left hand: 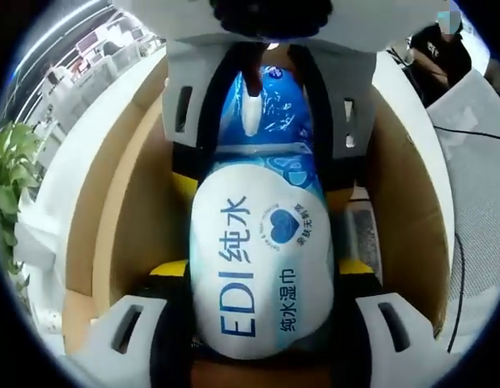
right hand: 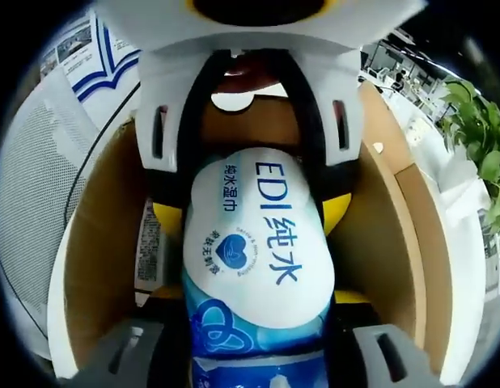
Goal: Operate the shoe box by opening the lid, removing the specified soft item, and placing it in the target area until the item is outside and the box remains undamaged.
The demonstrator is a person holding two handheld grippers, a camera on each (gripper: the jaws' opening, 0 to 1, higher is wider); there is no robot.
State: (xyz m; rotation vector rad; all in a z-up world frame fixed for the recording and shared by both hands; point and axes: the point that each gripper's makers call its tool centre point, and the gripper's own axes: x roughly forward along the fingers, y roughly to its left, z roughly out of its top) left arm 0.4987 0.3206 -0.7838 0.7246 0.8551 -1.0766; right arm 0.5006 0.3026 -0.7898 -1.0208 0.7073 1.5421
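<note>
Left gripper view: the left gripper point(left hand: 258, 339) rises from the lower edge, its grey jaws with yellow pads set against the two sides of a soft blue-and-white wet-wipe pack point(left hand: 262, 259) printed "EDI". The jaws are closed only as far as the pack's width and grip its white end. The pack sits above the interior of an open brown cardboard shoe box with a white outer skin point(left hand: 104, 210); the box walls curve around the pack on both sides. The right gripper point(left hand: 258, 121) enters from the far end of the pack, its white jaws flanking the pack's blue end. Whether the pack touches the box floor cannot be told. A green leafy plant point(left hand: 11, 178) stands outside the box wall, and a seated person in dark clothing point(left hand: 440, 52) is well beyond the box.

Right gripper view: the right gripper point(right hand: 258, 364) holds the blue end of the pack point(right hand: 258, 242), jaws partly closed against its sides. The left gripper point(right hand: 254, 129) clamps the white end opposite. The box point(right hand: 96, 226) surrounds both. The plant point(right hand: 480, 129) stands outside the box.
</note>
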